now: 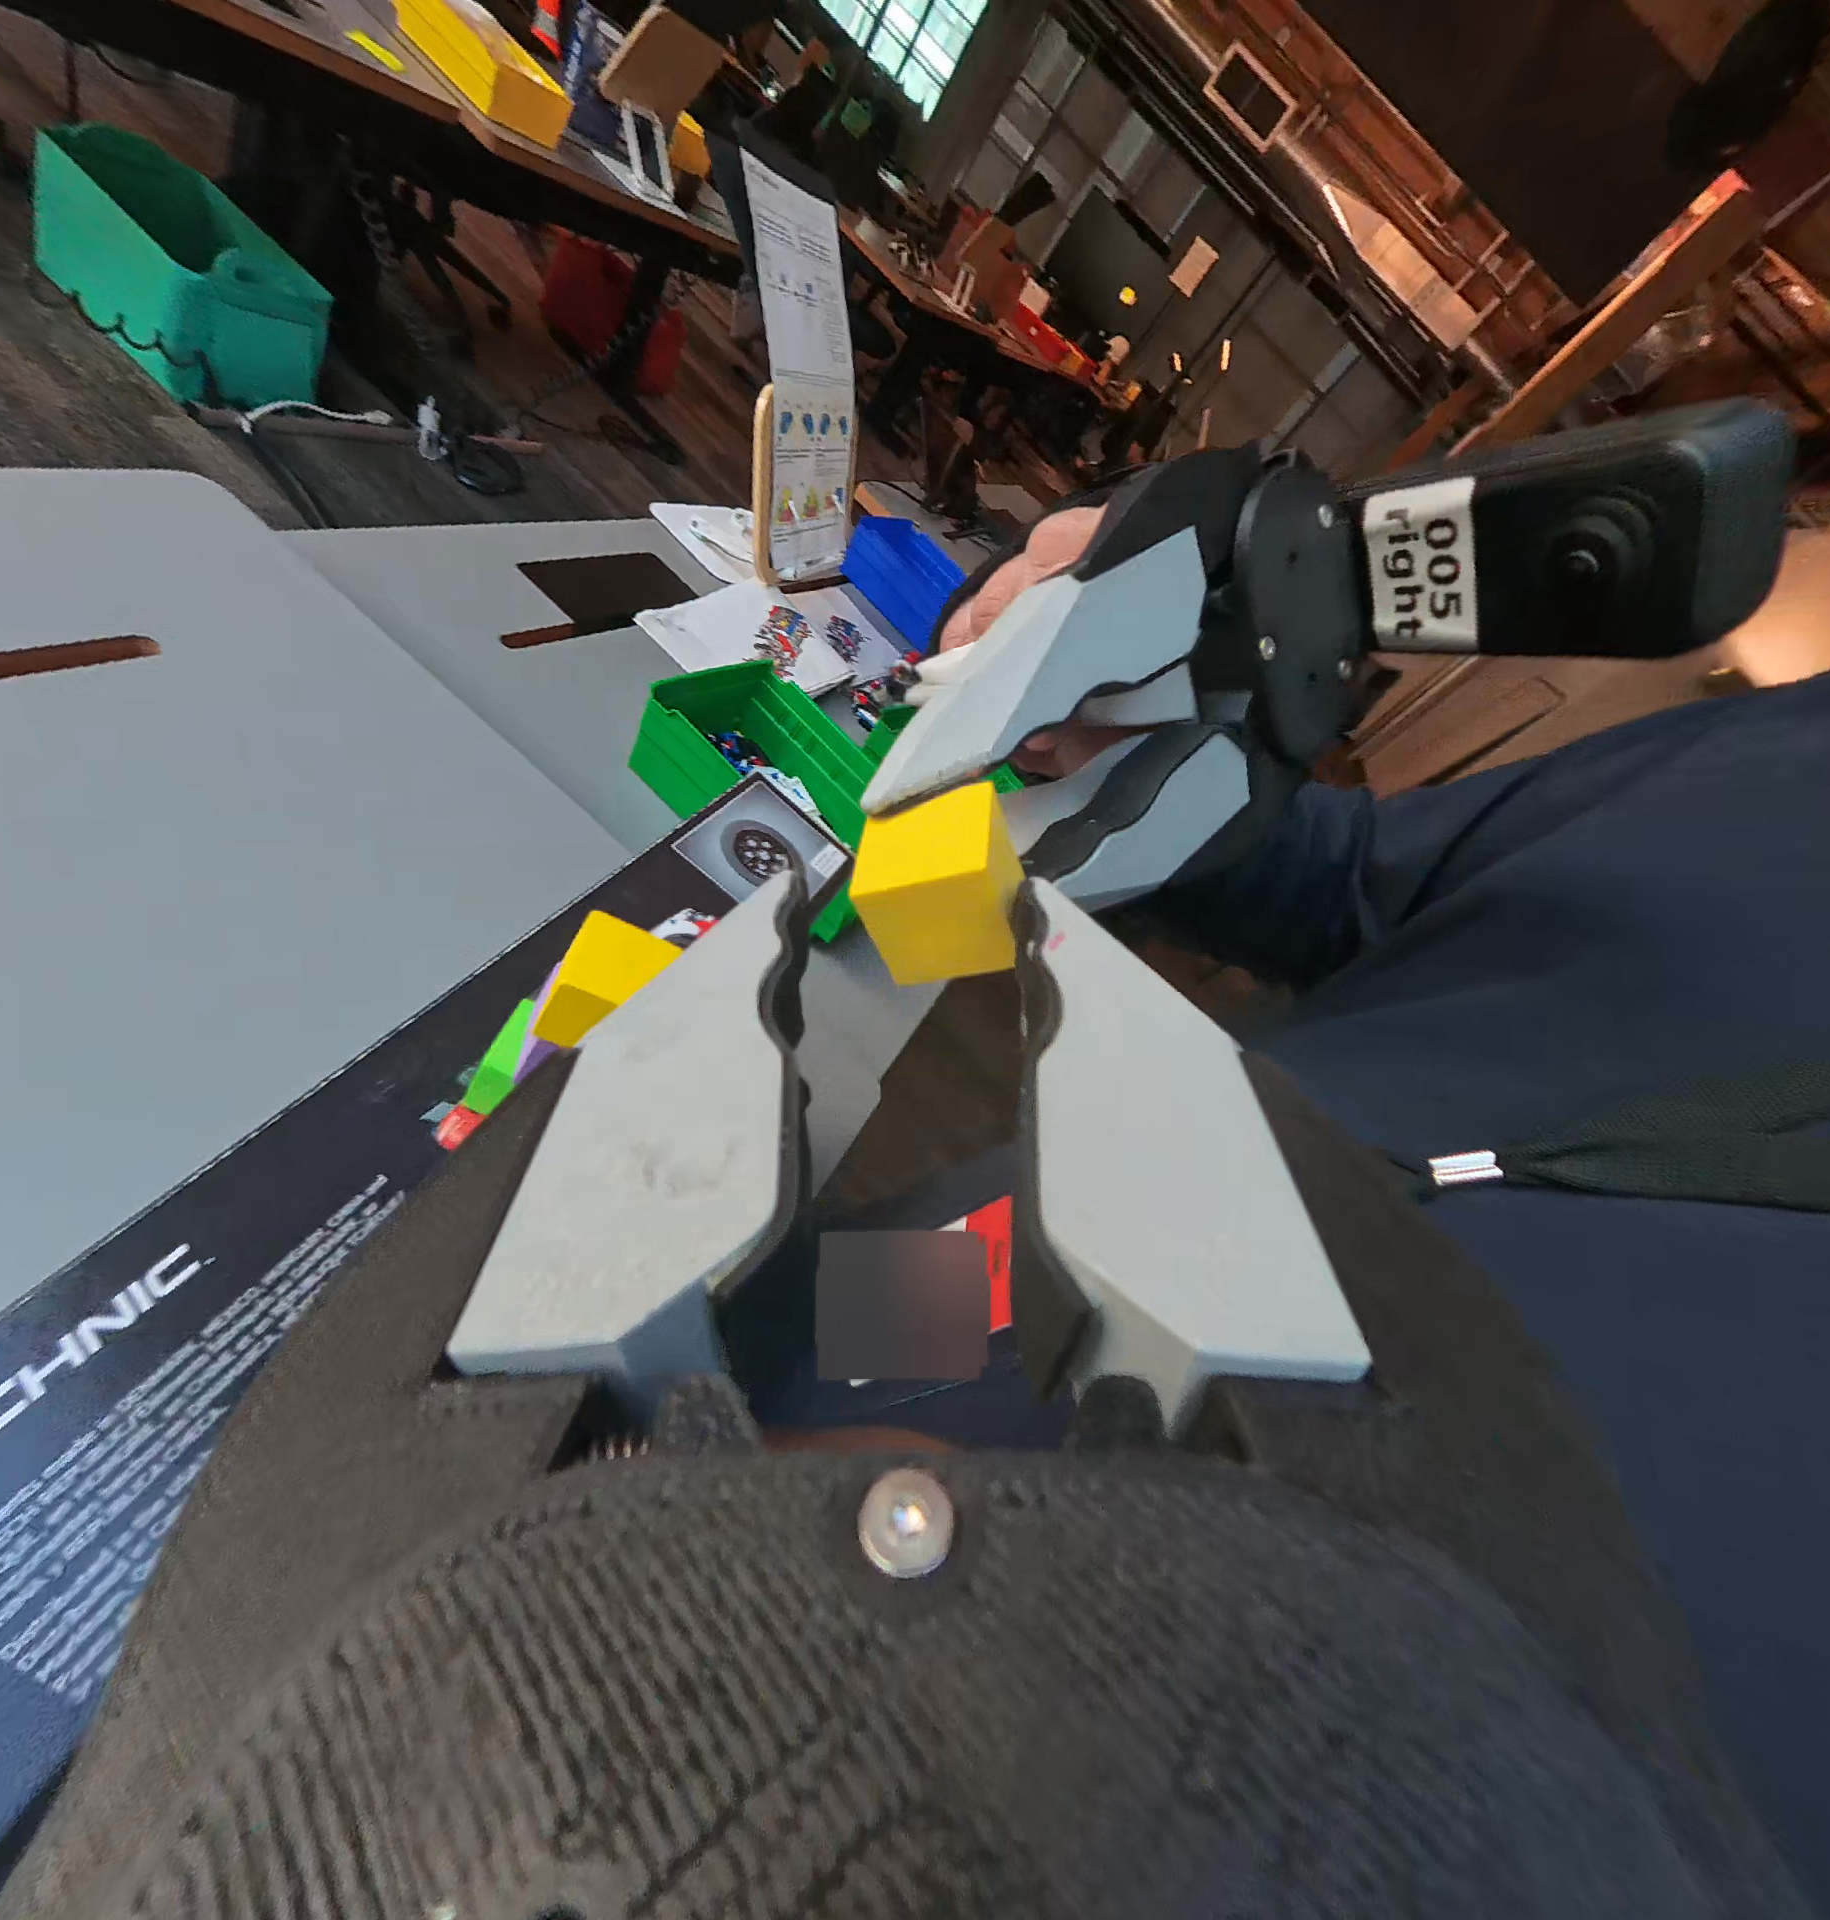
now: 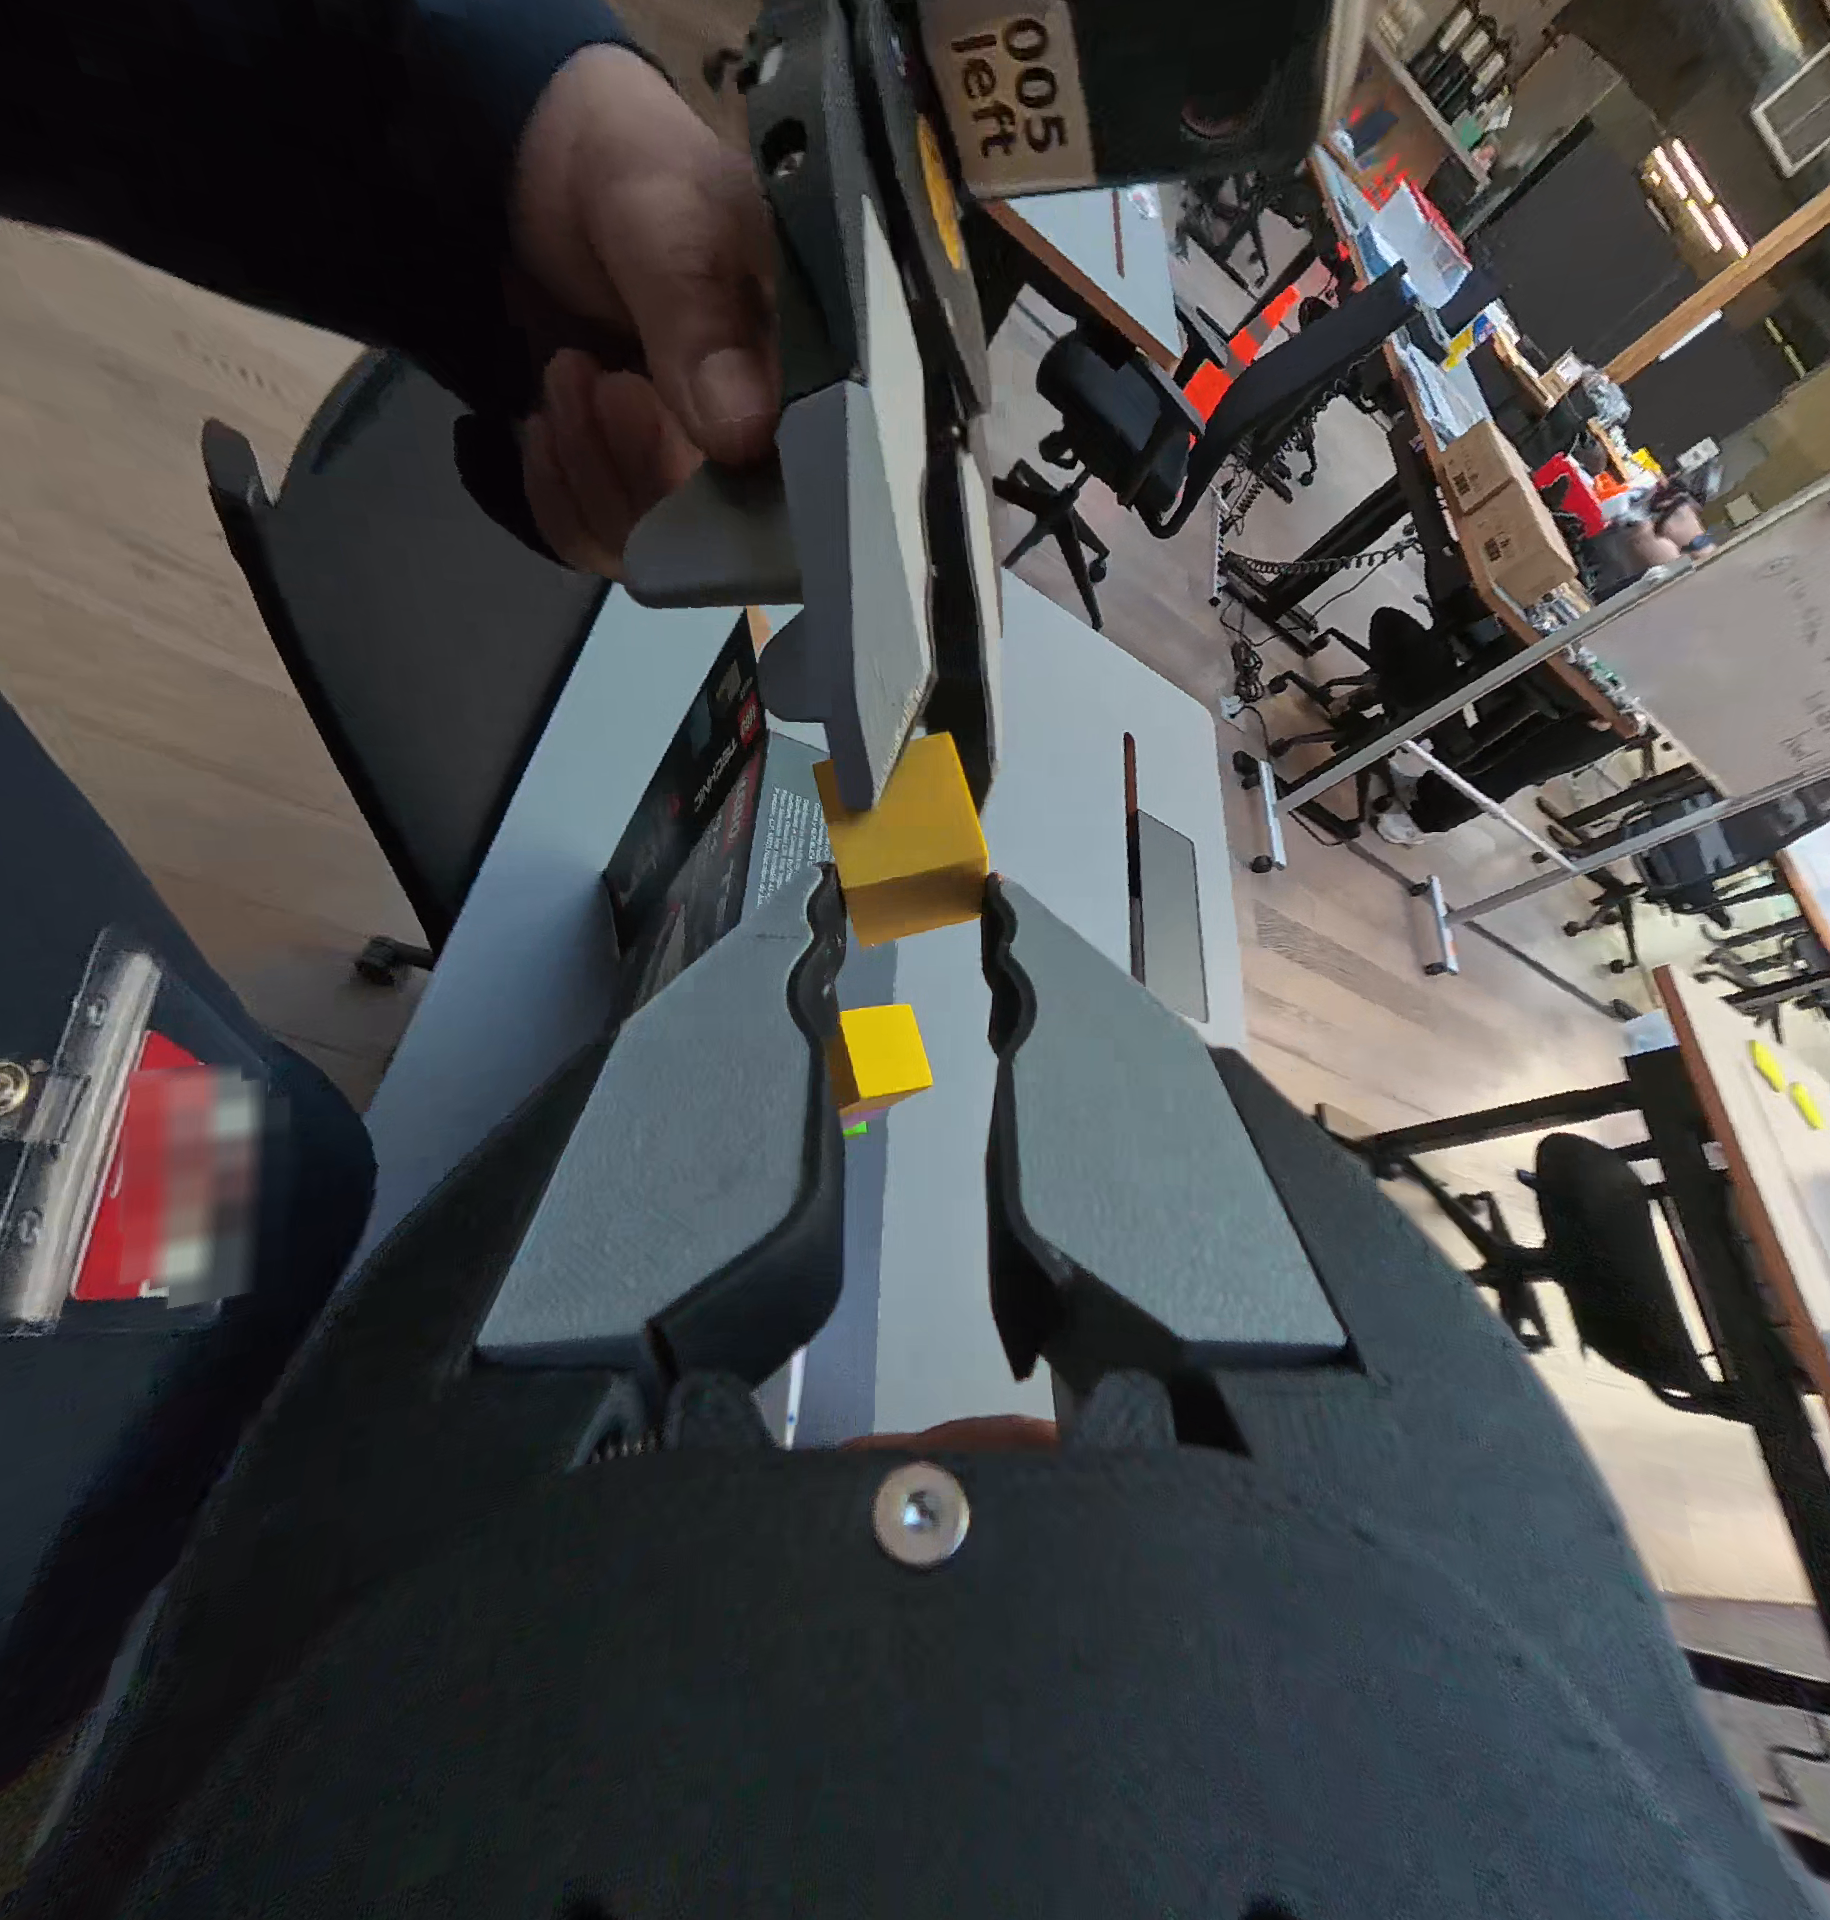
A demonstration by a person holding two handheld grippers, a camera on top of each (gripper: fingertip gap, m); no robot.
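Right gripper (image 2: 913, 896) jaws clamped on the yellow cube (image 2: 906, 847), held in the air over the counter's (image 2: 1056, 727) near edge. Left gripper (image 1: 906, 899) jaws parted; one pad touches the cube, the other stands off. Second yellow cube (image 1: 604, 971) tops a block stack on the black box (image 1: 298, 1226).

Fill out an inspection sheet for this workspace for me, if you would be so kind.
Surface: grey table, with a dark printed box lying on it.
Job's things: yellow cube in the air between both grippers; second yellow cube on a green block.
Clutter: green bins, blue bin, leaflets.
Grippers: right gripper jaws press the cube; left gripper jaws open around it, gap on one side.
Cables: cords on the floor.
Surroundings: workbenches, office chairs.
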